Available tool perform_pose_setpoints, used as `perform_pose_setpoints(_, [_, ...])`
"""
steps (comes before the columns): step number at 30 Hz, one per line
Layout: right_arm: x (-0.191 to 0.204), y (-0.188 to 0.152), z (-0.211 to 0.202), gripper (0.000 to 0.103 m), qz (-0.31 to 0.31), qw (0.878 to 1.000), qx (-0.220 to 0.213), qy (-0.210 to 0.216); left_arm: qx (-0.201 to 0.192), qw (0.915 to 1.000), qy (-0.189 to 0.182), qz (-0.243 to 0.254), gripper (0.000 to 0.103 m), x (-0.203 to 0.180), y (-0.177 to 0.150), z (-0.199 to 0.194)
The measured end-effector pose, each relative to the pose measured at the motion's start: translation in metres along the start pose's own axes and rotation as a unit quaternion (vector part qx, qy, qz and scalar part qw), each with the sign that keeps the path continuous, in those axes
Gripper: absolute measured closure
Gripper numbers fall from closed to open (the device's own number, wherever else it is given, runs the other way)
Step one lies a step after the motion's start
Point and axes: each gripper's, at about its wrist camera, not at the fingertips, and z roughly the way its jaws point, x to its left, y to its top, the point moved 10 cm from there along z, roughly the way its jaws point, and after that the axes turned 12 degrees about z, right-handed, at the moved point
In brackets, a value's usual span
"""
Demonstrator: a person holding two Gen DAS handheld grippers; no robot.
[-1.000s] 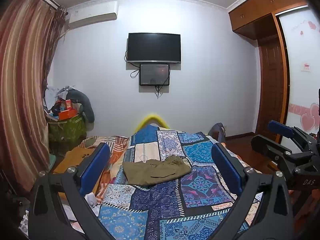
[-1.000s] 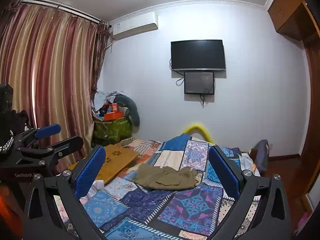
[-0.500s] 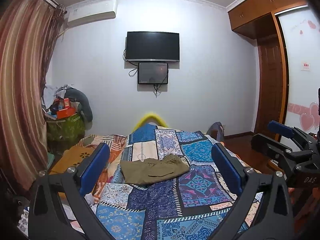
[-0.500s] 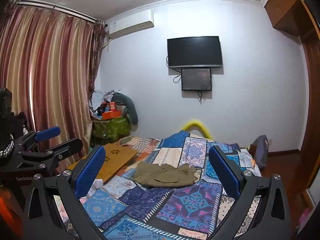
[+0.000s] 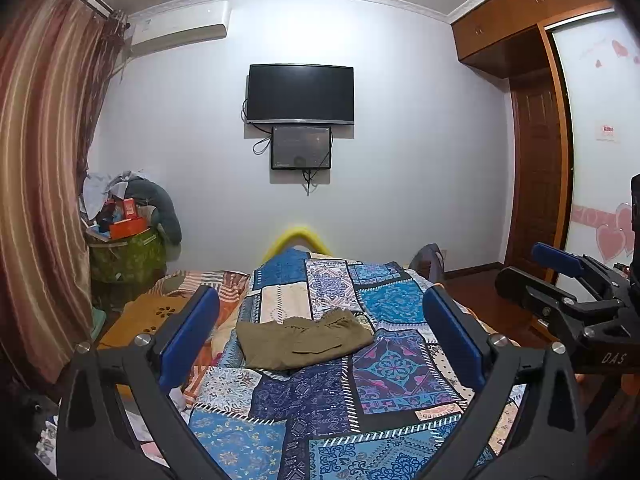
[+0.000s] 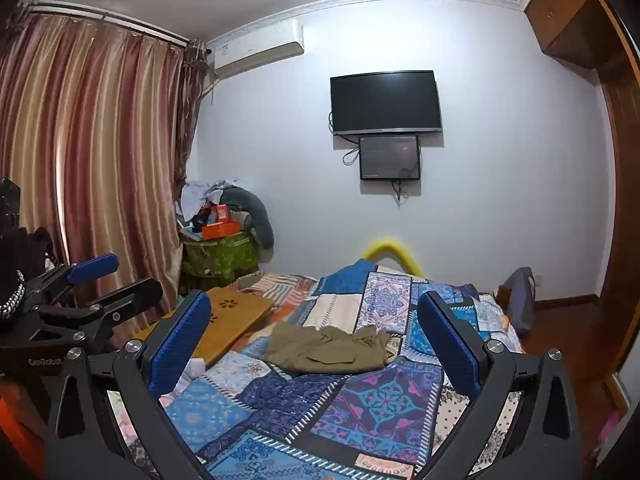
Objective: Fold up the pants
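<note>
At the far left of my view, striped curtains (image 6: 92, 168) hang down to a green bin (image 6: 218, 254) piled with clutter, and a wooden lap tray (image 6: 230, 320) lies on the bed's left side. My left gripper (image 5: 320, 320) hovers above the near end of the patchwork quilt (image 5: 316, 400), its blue pads spread wide and holding nothing. Centered on the quilt, well ahead of both tools, the olive pants (image 5: 304, 338) lie in a compact, roughly flat bundle that already looks folded at least once. My right gripper (image 6: 314, 330) hovers beside the left one, its pads equally wide apart and empty.

I judge this to be either a pause between folds or the finish; neither tool touches the cloth. If another fold is needed, both grippers must travel forward and down to pinch the bundle's near edge. Open quilt surrounds the pants on all sides, so I have room. The bed's right edge drops to the wooden floor (image 5: 480, 292) near the wardrobe (image 5: 536, 152).
</note>
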Motion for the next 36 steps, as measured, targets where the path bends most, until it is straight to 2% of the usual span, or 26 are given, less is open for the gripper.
perform_pose_setpoints(36, [0.0021,-0.0008,0.0021,0.0,0.008,1.0,0.007,0.013,0.005,0.9998,-0.02,-0.006,0.0,-0.0045,-0.0017,0.003])
